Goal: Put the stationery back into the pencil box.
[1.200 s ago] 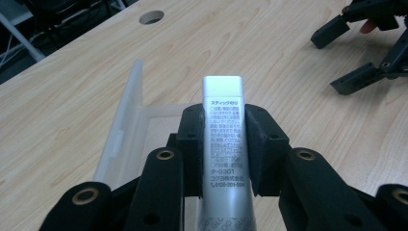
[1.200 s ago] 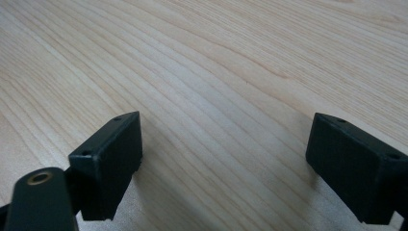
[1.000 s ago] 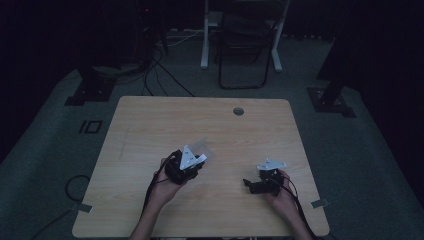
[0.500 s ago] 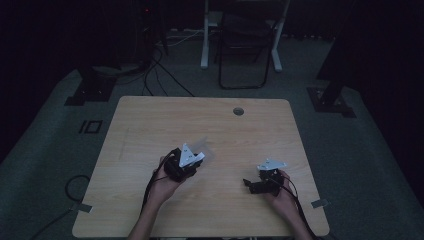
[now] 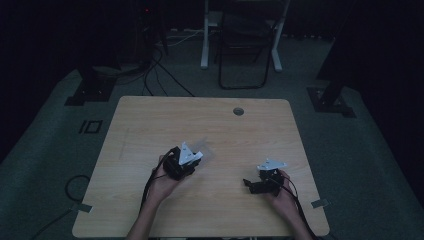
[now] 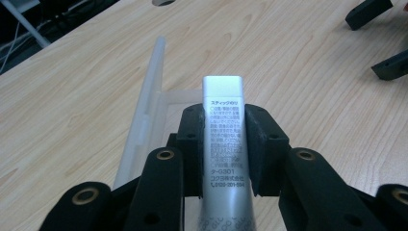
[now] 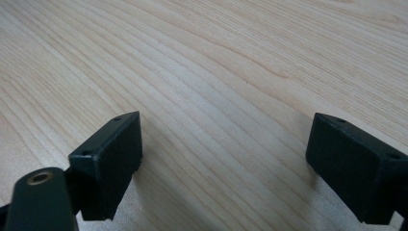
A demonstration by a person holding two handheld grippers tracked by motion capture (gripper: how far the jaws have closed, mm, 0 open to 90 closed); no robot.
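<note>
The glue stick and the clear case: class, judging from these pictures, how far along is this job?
Done: the left gripper has the silver glue stick clamped between its pads, and the translucent case lies open on the wooden table. In hand: the stick is held over the case. Left: probably setting it inside and closing the lid. The right gripper rests open on the table, holding nothing.

In the left gripper view the glue stick (image 6: 223, 144) runs off the bottom edge of the frame, its lower end unseen, and black pads (image 6: 192, 144) cover its flanks; the clear plastic case (image 6: 144, 110) behind it is partly masked by the tongs; at the upper right edge, the other tongs (image 6: 380, 38) are cut off; in the high view the case (image 5: 205, 148) is too faint to make out.
</note>
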